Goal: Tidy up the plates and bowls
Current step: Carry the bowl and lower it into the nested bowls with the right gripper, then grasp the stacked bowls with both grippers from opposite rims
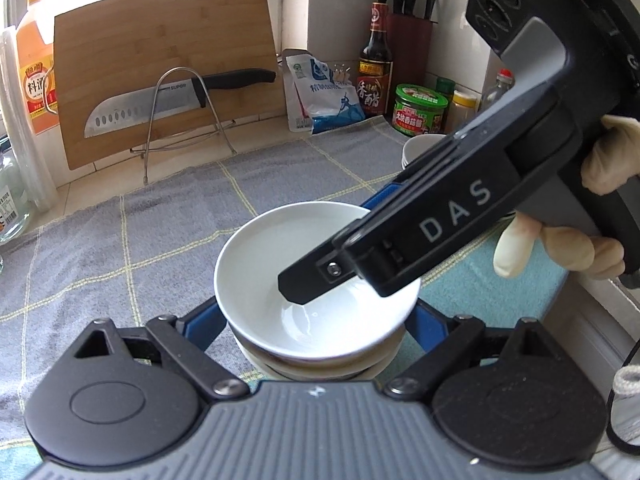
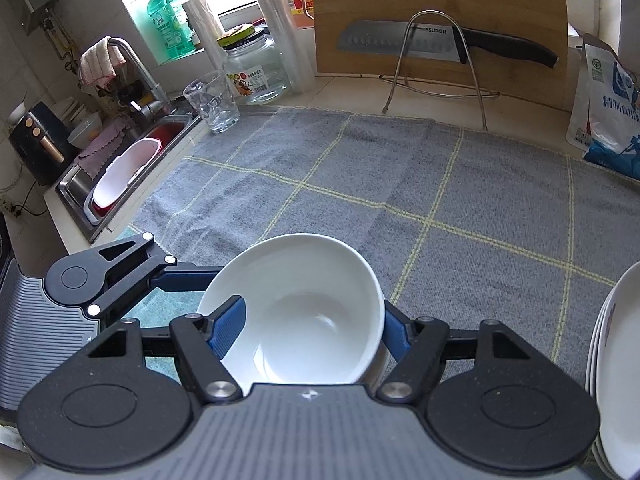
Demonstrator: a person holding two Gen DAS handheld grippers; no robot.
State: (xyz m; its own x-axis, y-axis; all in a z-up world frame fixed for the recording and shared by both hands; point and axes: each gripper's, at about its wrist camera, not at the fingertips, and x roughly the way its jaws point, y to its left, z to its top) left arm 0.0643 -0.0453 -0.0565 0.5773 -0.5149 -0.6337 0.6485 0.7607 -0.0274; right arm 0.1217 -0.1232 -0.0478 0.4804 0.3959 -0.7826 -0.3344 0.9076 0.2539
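Note:
A white bowl (image 1: 280, 264) sits tilted on top of a stack of white bowls (image 1: 312, 372) on the grey checked towel. My left gripper (image 1: 316, 320) is wide open, with a blue finger on each side of the stack. My right gripper (image 2: 312, 332) is shut on the top bowl (image 2: 304, 312): its left finger (image 2: 228, 328) lies inside the bowl and its right finger (image 2: 396, 336) is outside the rim. In the left wrist view the right gripper (image 1: 420, 236) reaches in from the right, its black finger inside the bowl. A stack of white plates (image 2: 616, 380) stands at the right edge.
A bamboo cutting board (image 1: 160, 80) and a knife (image 1: 160, 104) on a wire rack stand at the back. Sauce bottles, jars and a salt bag (image 1: 324, 96) fill the back right. A glass (image 2: 212, 100), a jar and the sink (image 2: 120, 172) lie to the left. Small white bowls (image 1: 420, 148) stand behind.

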